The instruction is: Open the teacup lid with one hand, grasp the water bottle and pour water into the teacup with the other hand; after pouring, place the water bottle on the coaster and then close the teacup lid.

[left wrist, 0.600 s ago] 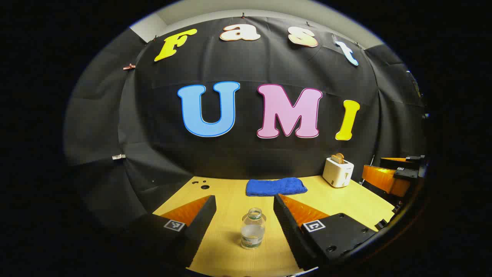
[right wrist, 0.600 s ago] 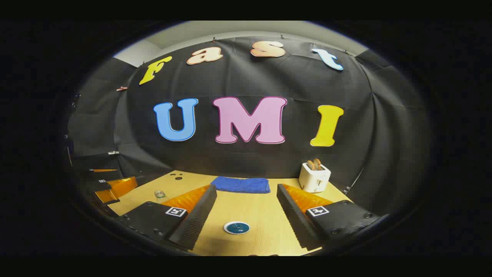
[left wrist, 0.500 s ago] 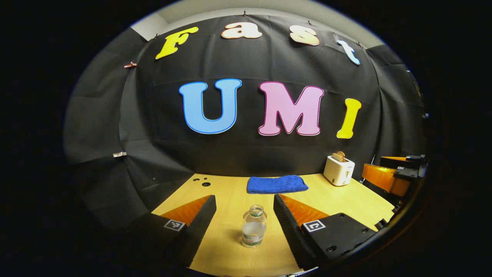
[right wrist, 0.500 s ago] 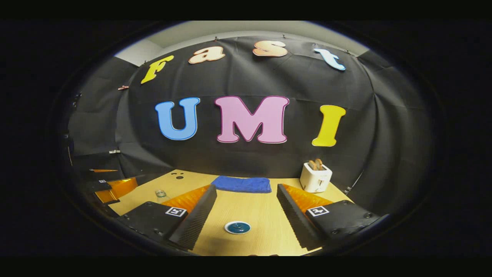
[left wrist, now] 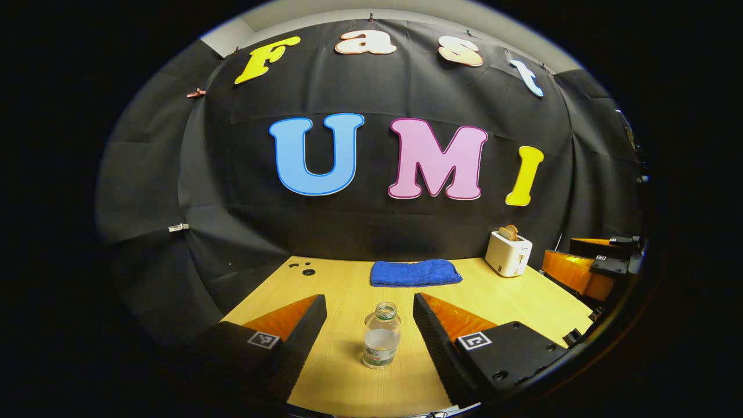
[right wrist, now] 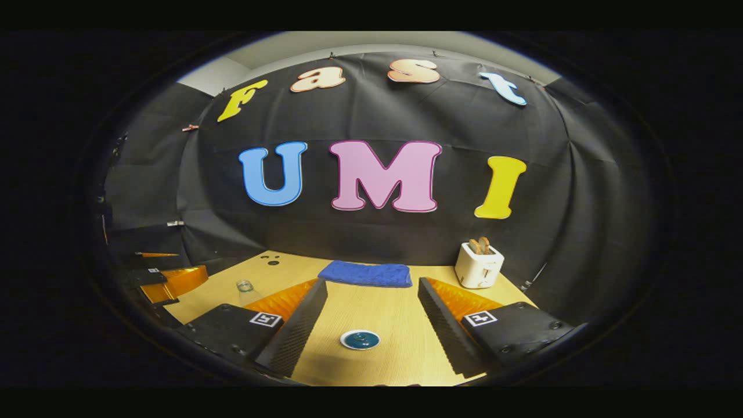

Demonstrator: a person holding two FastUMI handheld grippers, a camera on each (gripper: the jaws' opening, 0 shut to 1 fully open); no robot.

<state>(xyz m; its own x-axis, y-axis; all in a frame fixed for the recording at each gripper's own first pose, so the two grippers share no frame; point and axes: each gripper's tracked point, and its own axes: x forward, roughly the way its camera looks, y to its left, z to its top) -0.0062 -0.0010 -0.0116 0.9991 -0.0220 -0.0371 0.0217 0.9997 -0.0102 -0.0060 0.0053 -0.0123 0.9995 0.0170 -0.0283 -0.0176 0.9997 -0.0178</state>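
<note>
Left gripper (left wrist: pixel 370 331) gapes wide around upright water bottle (left wrist: pixel 381 343); right gripper (right wrist: pixel 371 325) wide too.

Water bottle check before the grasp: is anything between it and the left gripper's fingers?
No. In the left gripper view the water bottle stands between the open fingers, with bare table on both sides.

My left gripper (left wrist: pixel 370 325), at the bottom of the left gripper view, has two wedge-shaped fingers with finely ribbed inner faces. Each finger runs back into a flat block body bearing a small square black-and-white marker, and round screw holes dot the block at the lower right. My right gripper (right wrist: pixel 372 316), at the bottom of the right gripper view, is built the same: ribbed wedges, one square marker on each block, screw holes along the outer corners.
</note>
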